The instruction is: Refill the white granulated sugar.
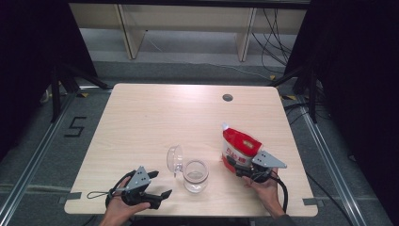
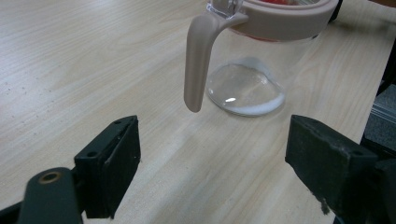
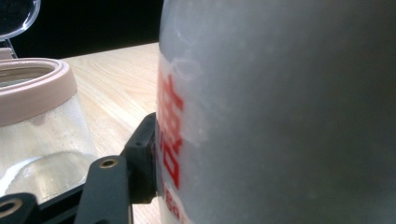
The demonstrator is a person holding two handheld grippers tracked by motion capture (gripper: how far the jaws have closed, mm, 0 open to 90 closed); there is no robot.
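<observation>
**Left gripper spread wide, right gripper clamped**

The person's left hand [image 1: 118, 211] comes in from the bottom edge and holds the left gripper [image 1: 160, 184] low near the desk's front edge, pointing to the right, its jaws spread wide with bare space between them. The right hand [image 1: 264, 189] grips the right gripper [image 1: 231, 165] from behind, pointing it up and to the left. Its jaws are pressed against the lower part of a red and white pouch [image 1: 239, 146], holding it upright.

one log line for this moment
left gripper: open, empty, near jar | right gripper: shut on red pouch | jar: lid open, upright
</observation>
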